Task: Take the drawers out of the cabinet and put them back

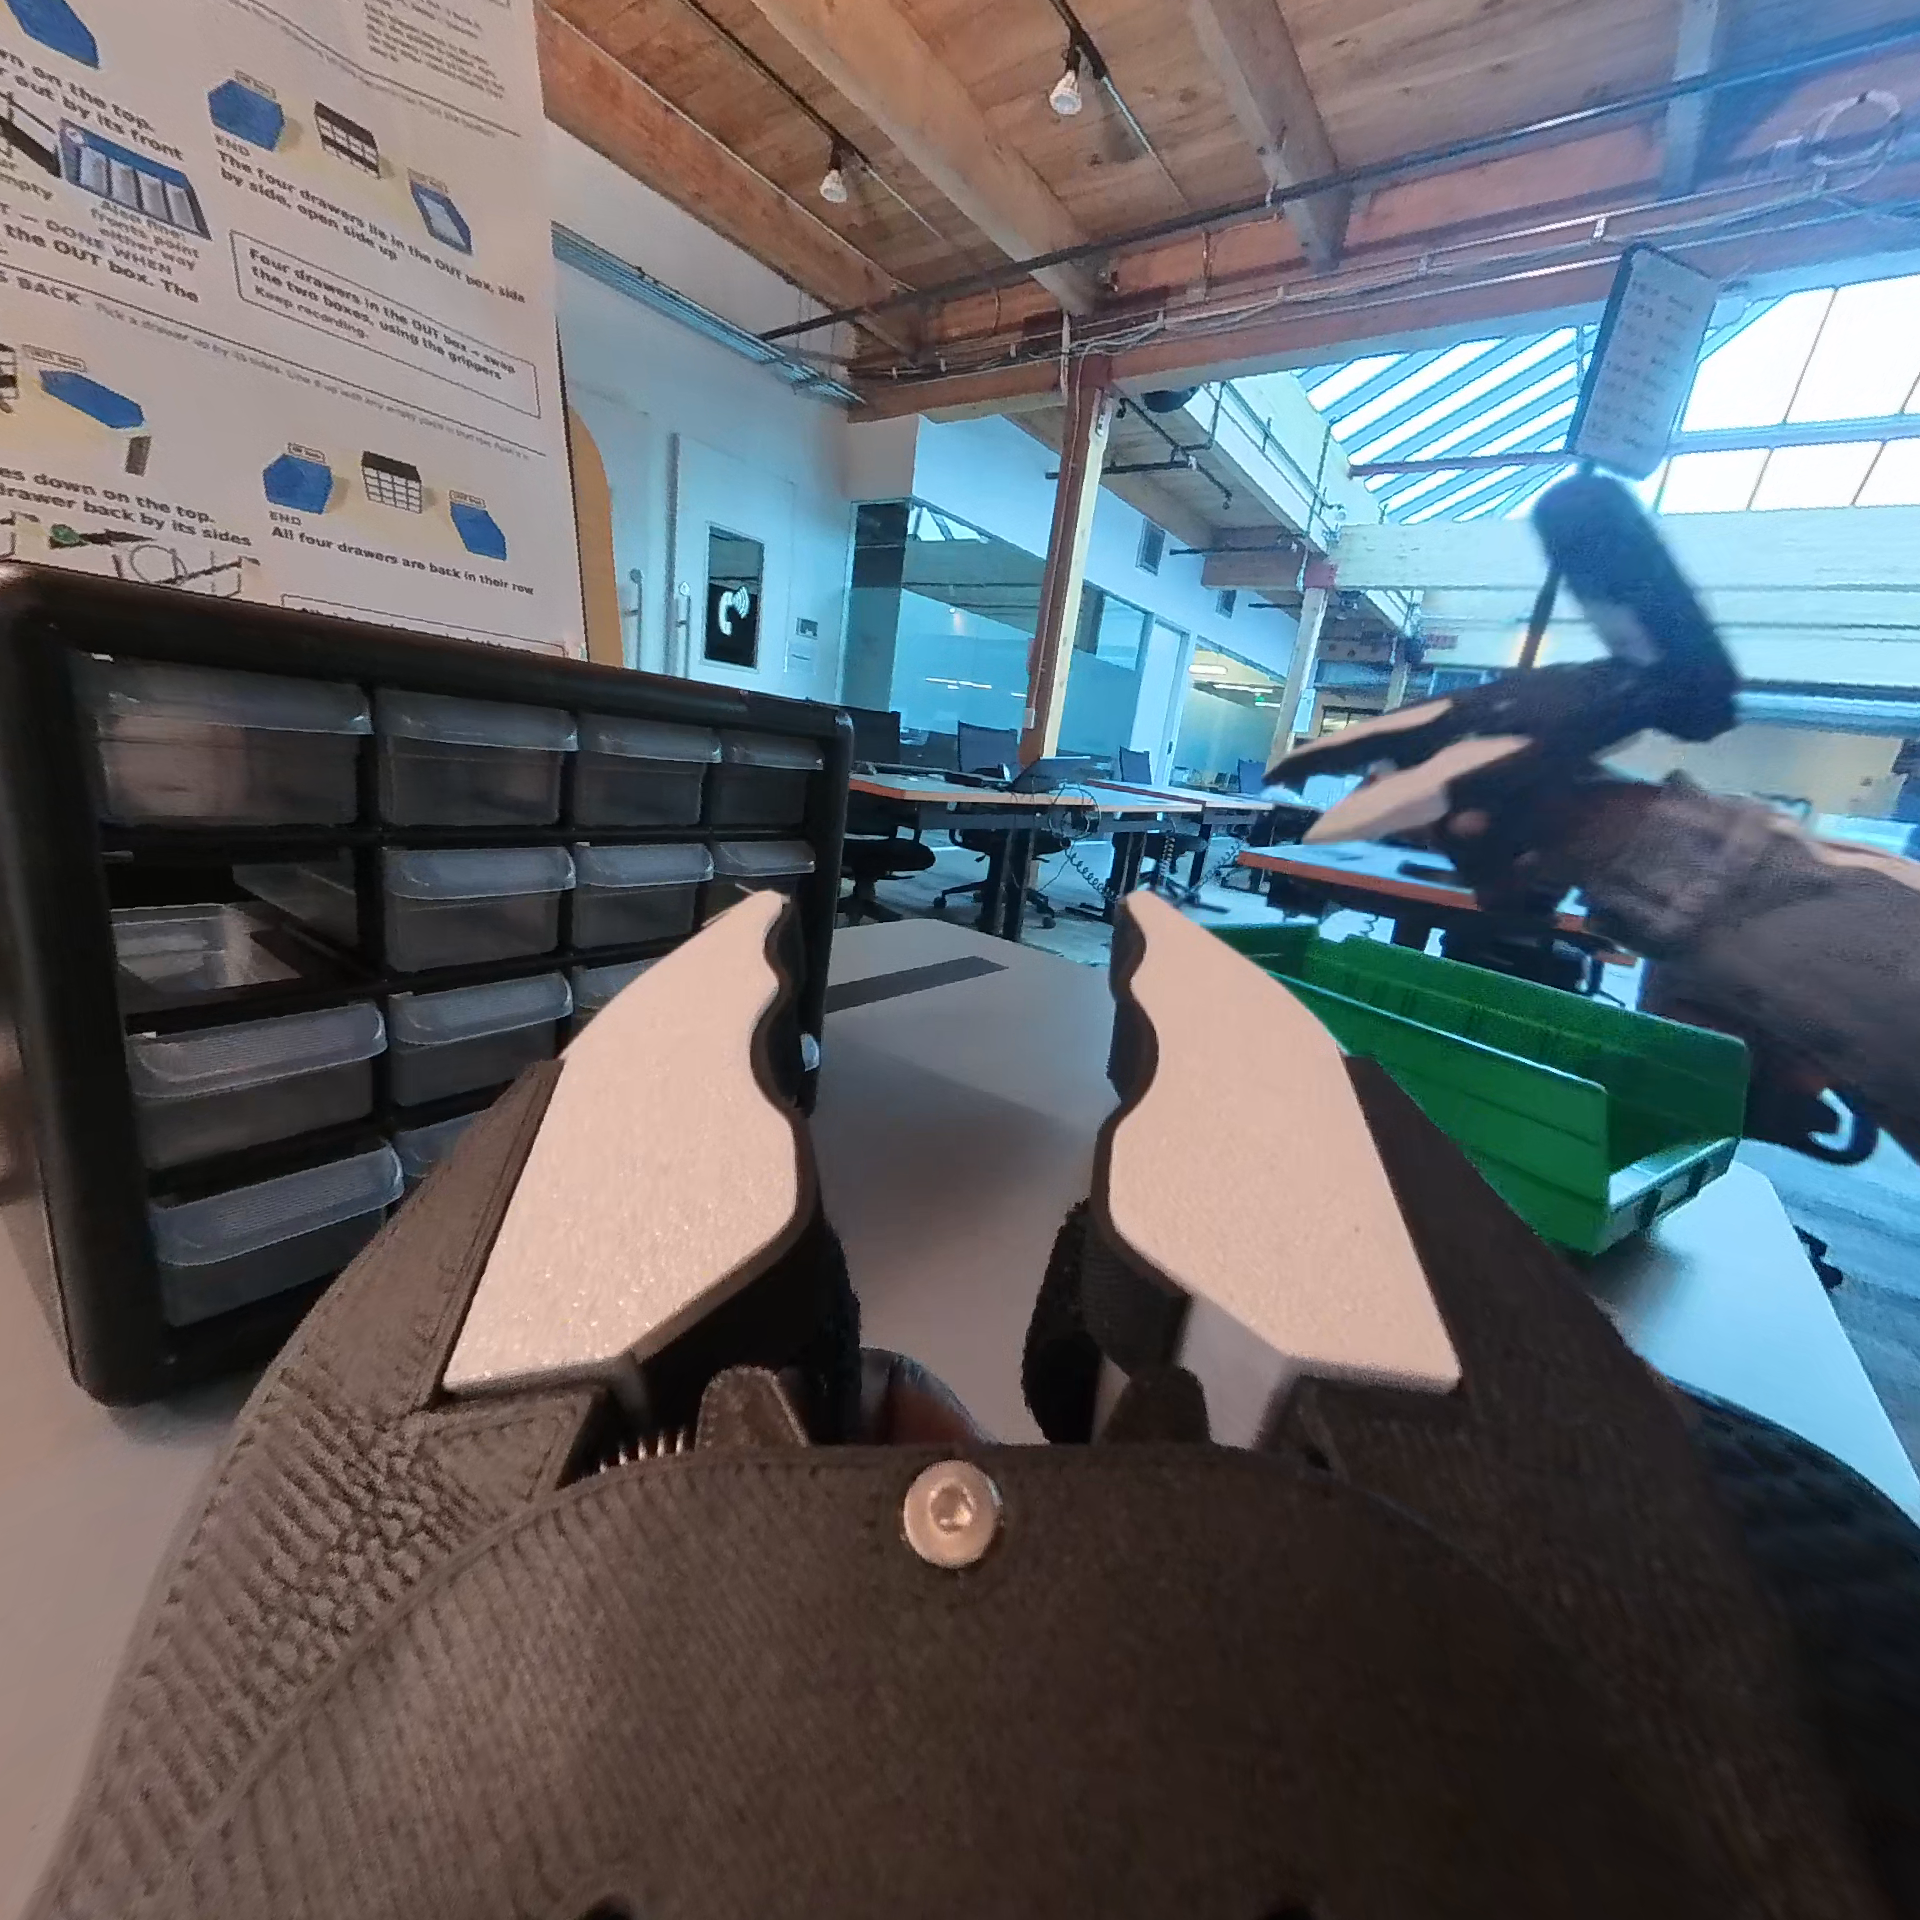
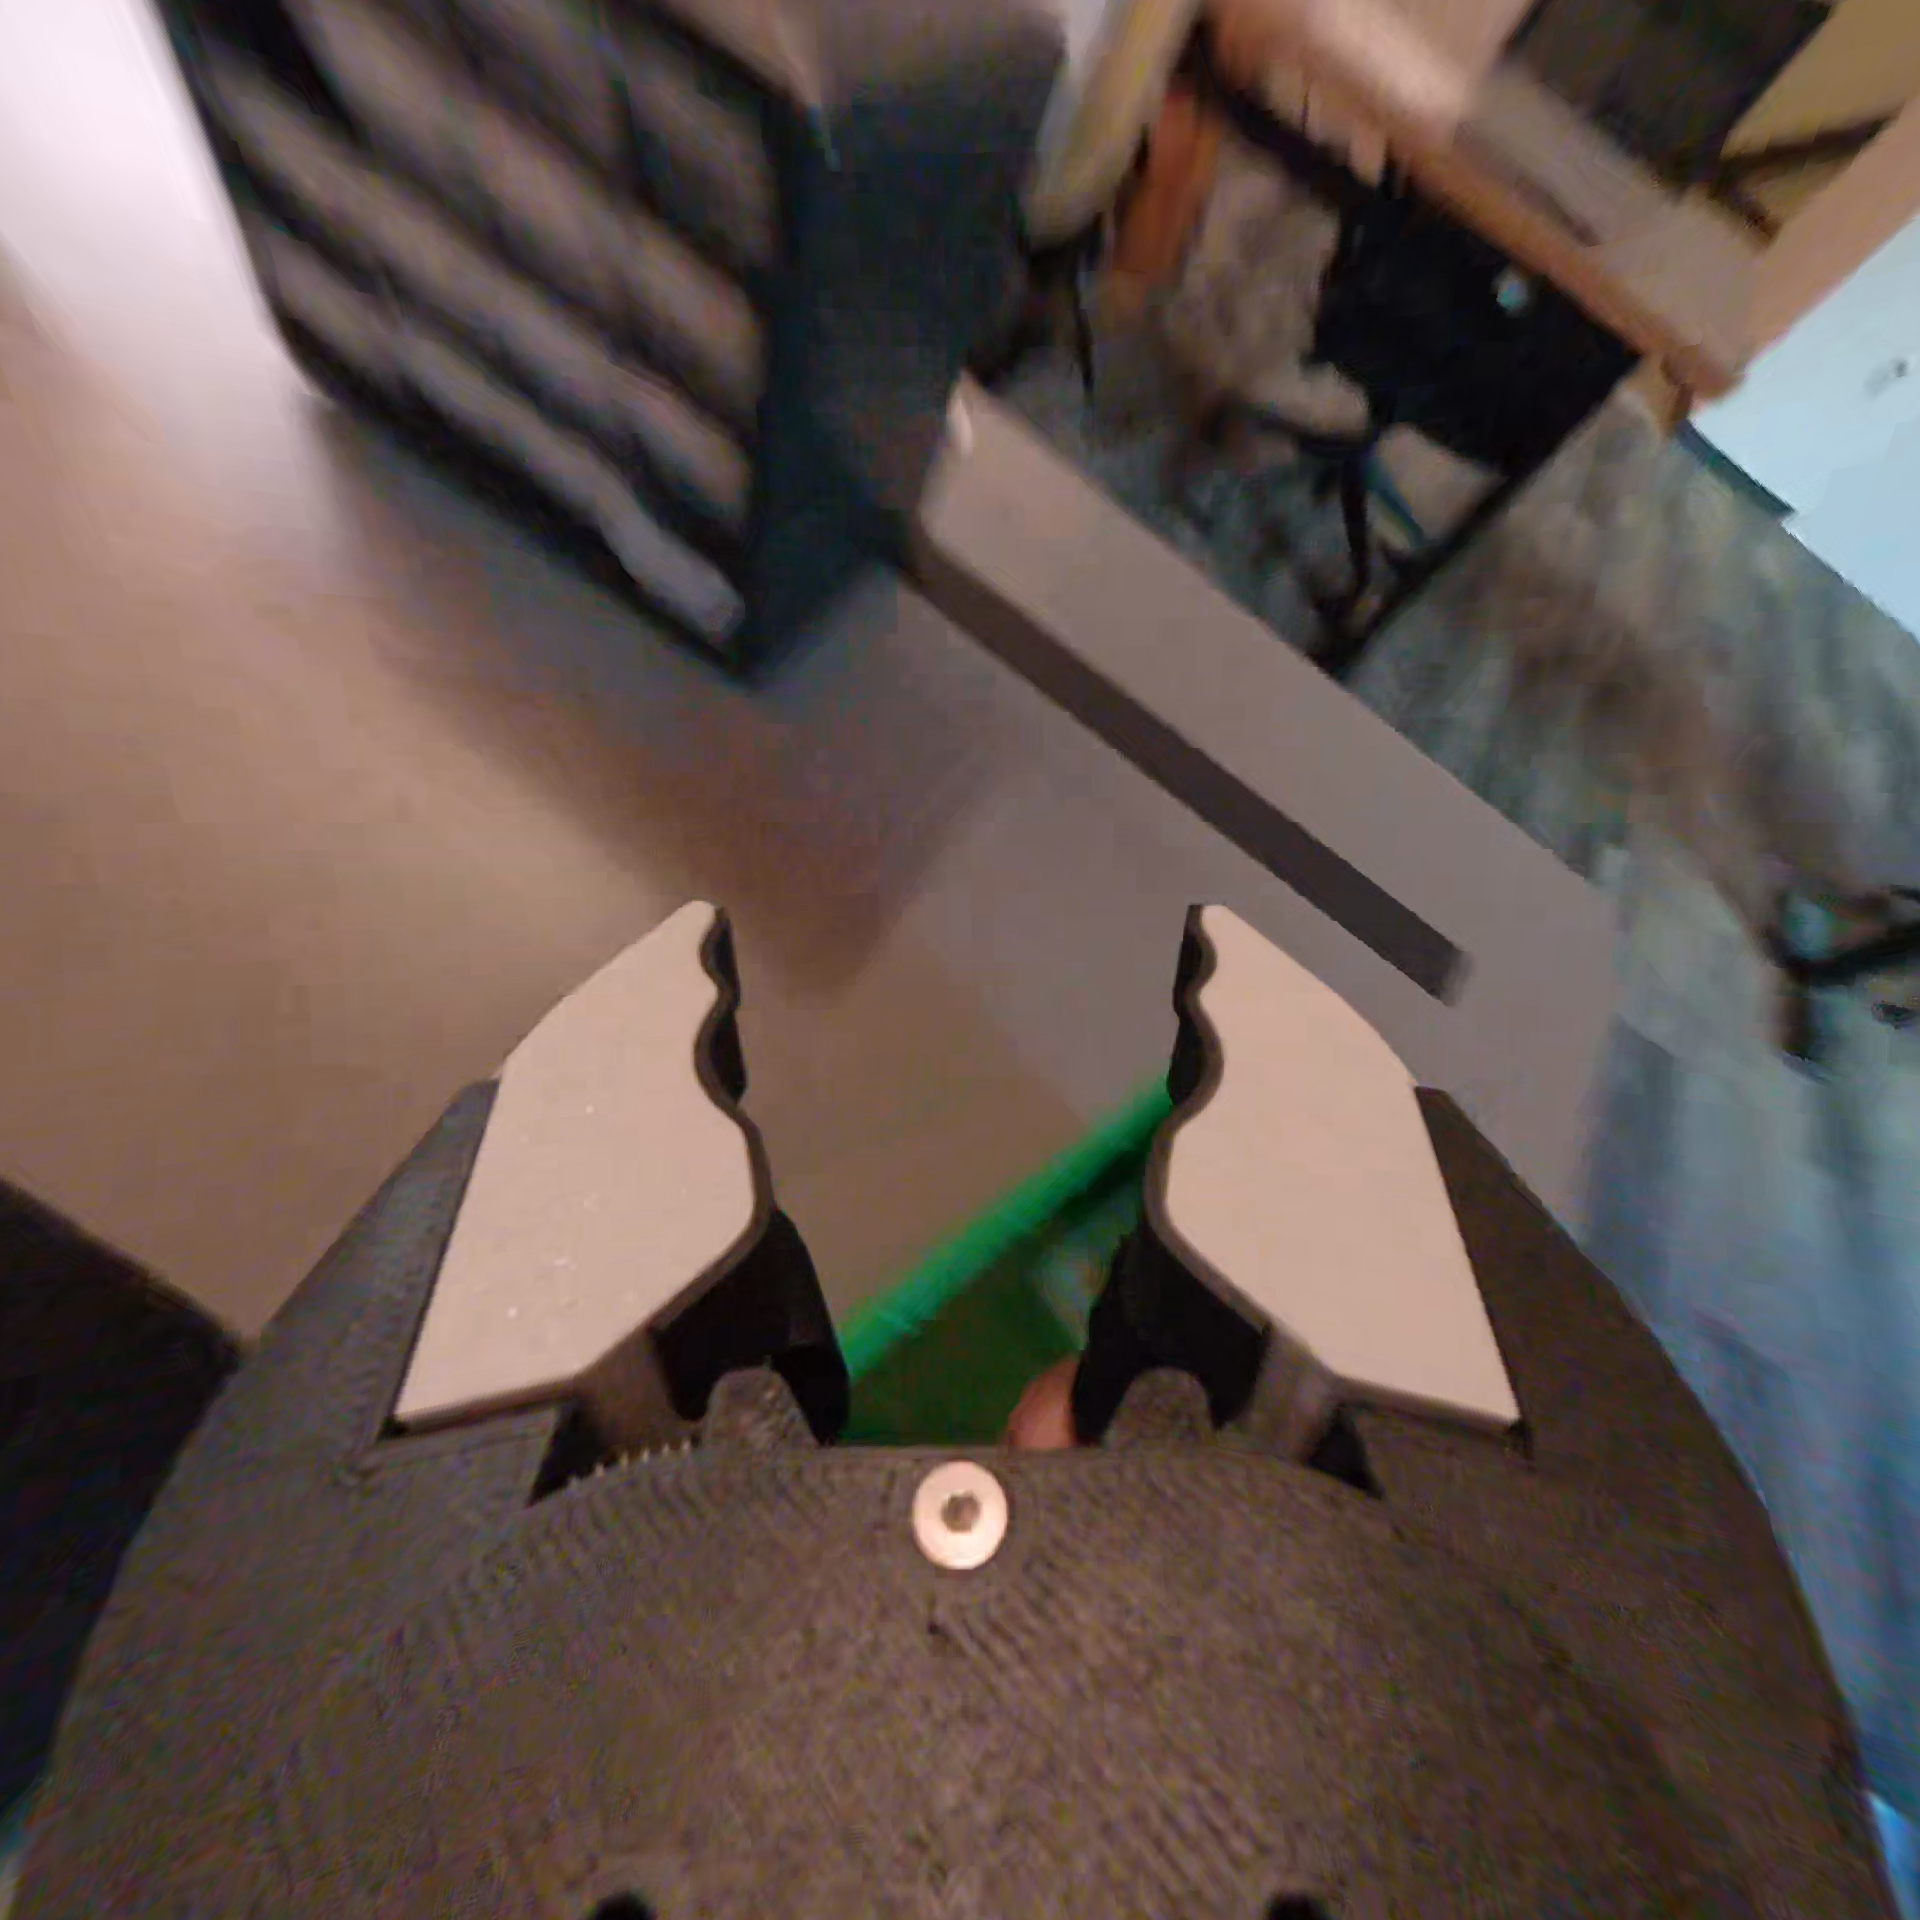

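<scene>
A black cabinet (image 1: 436, 665) with several clear plastic drawers stands at the left of the grey table (image 1: 935, 1143). One drawer (image 1: 197, 951) in the second row, leftmost column, sits pushed back or partly out of line. My left gripper (image 1: 951, 935) is open and empty, low over the table, right of the cabinet's front. My right gripper (image 2: 956, 935) is open and empty, high above the table. It also shows in the left wrist view (image 1: 1340, 790), raised at the right. The cabinet (image 2: 540, 343) is blurred in the right wrist view.
A green bin (image 1: 1507, 1081) lies on the table at the right, below the right gripper; its rim (image 2: 987, 1226) shows between my right fingers. An instruction poster (image 1: 270, 301) stands behind the cabinet. A dark strip (image 2: 1195, 769) runs across the table. Office desks lie beyond.
</scene>
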Available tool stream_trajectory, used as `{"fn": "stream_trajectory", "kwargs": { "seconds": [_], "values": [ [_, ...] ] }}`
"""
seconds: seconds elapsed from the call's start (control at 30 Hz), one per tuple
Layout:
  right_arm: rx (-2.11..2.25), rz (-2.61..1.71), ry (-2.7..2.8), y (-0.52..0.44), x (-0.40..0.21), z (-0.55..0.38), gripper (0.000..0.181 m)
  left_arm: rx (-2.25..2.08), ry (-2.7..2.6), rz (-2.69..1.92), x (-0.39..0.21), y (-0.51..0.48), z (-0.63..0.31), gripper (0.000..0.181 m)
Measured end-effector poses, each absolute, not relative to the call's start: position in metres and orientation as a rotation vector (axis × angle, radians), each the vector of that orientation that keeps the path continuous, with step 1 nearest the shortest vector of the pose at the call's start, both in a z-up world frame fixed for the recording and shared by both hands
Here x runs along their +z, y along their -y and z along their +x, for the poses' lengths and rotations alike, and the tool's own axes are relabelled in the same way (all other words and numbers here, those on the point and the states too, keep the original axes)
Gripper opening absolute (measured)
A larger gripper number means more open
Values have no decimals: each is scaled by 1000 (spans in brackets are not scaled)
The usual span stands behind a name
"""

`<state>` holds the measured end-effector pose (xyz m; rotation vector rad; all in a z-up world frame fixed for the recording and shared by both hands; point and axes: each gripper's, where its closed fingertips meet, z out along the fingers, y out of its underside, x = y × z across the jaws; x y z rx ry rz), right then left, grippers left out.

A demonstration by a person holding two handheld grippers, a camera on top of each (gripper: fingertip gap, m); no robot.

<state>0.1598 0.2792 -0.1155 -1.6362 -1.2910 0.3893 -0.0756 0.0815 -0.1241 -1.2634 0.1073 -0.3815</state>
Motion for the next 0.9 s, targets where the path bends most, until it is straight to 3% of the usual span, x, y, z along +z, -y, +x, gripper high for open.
{"fn": "stream_trajectory", "kwargs": {
  "seconds": [0.17,0.43,0.9],
  "values": [
    [860,-1457,1163,-176,-92,91,84,-345,-117,-1302,-130,-85,-76,57],
    [1044,-1550,988,-165,-174,22,85,-163,-141,-1425,-150,-95,-90,57],
    [1036,-1561,1005,-155,-200,12,78,986,-656,-1465,-142,-197,-146,46]
  ]
}}
